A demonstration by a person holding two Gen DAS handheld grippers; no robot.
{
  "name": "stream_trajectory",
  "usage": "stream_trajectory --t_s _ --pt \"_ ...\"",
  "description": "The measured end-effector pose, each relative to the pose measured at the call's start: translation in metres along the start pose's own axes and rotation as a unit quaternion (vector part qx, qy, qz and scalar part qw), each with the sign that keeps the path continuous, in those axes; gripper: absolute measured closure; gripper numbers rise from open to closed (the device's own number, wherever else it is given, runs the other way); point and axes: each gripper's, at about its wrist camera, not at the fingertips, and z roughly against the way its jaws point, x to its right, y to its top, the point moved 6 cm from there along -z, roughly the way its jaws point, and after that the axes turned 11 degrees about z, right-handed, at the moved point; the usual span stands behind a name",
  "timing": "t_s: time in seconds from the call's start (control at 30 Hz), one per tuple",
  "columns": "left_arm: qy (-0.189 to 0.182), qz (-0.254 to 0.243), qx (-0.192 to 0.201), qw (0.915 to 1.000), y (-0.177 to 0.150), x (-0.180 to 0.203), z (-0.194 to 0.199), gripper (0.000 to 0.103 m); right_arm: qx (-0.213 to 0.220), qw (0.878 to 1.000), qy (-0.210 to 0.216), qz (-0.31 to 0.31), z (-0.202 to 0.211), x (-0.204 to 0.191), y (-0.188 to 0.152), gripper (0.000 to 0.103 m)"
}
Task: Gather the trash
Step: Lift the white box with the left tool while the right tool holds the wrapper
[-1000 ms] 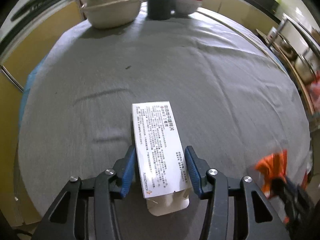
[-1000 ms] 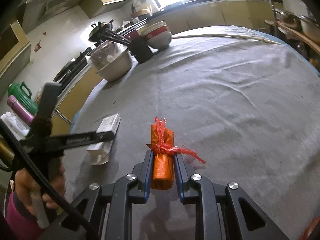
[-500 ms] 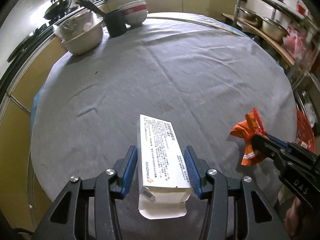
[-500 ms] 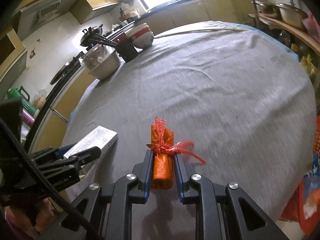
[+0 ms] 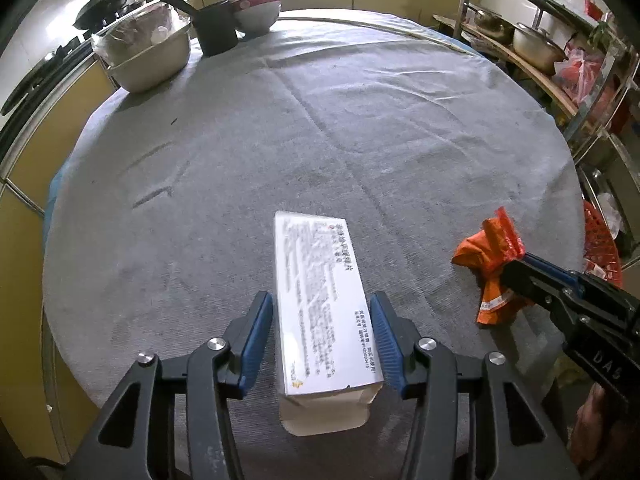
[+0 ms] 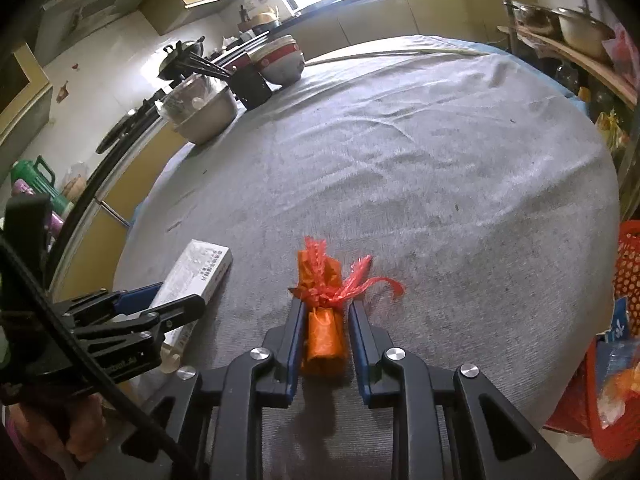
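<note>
Left tool (image 5: 321,334) grips a white printed cardboard box (image 5: 320,304) above the grey-clothed tabletop (image 5: 360,128). Right tool (image 6: 323,334), jaws opening, still pinches a crumpled orange wrapper (image 6: 323,334) right of the box.

Box (image 5: 320,300) between the left gripper (image 5: 322,340) fingers, wrapper (image 6: 322,320) between the right gripper (image 6: 324,336) fingers, bowls (image 5: 256,8) far ahead on the table (image 5: 360,120)

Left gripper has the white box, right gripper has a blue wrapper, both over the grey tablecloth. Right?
Not quite: the wrapper in the right gripper is orange, not blue, as the right wrist view shows. The left gripper does have the white box, over the grey tablecloth.
</note>
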Motion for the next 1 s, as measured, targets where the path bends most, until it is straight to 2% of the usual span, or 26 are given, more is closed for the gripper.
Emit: stream_trajectory --t_s 0.07,0.1,0.13,0.17,0.2,0.37,0.47,0.53,0.77,0.83,1.0 --pt "-0.001 -0.003 0.003 1.0000 0.000 0.001 0.001 0.051 0.004 1.000 0.001 0.000 0.004 0.003 0.002 0.070" --pt "0.000 -0.004 0.005 1.0000 0.001 0.001 0.002 0.050 0.006 1.000 -0.001 0.001 0.006 0.005 0.003 0.064" --pt "0.000 -0.005 0.006 1.0000 0.001 0.001 0.003 0.049 0.008 1.000 -0.002 0.001 0.008 0.006 0.003 0.046" --pt "0.000 -0.006 0.008 0.9999 0.002 0.001 0.004 0.046 0.017 1.000 -0.005 -0.001 0.012 0.008 0.004 0.036" --pt "0.000 -0.007 0.010 0.9999 0.003 0.001 0.005 0.045 0.027 1.000 -0.008 -0.003 0.015 0.010 0.005 0.032" --pt "-0.005 -0.006 0.011 0.9999 0.004 0.001 0.008 0.044 0.051 0.999 -0.011 0.000 0.025 0.014 0.012 0.032" --pt "-0.015 -0.006 0.010 0.9998 0.004 0.001 0.009 0.042 0.052 0.999 -0.011 0.008 0.024 0.009 0.014 0.038" --pt "-0.027 -0.004 0.008 0.9996 0.004 0.001 0.010 0.039 0.041 0.999 -0.002 0.013 0.018 0.005 0.013 0.051" --pt "-0.099 0.026 -0.012 0.9947 0.001 -0.005 0.011 0.038 -0.005 1.000 0.005 0.010 -0.010 0.000 -0.003 0.067" --pt "-0.110 0.032 -0.015 0.9933 0.001 -0.006 0.011 0.037 0.001 1.000 0.003 0.015 -0.010 -0.002 -0.004 0.077" --pt "-0.102 0.037 -0.027 0.9937 -0.001 -0.004 0.003 0.036 0.017 1.000 -0.008 0.006 -0.002 0.005 -0.001 0.080"
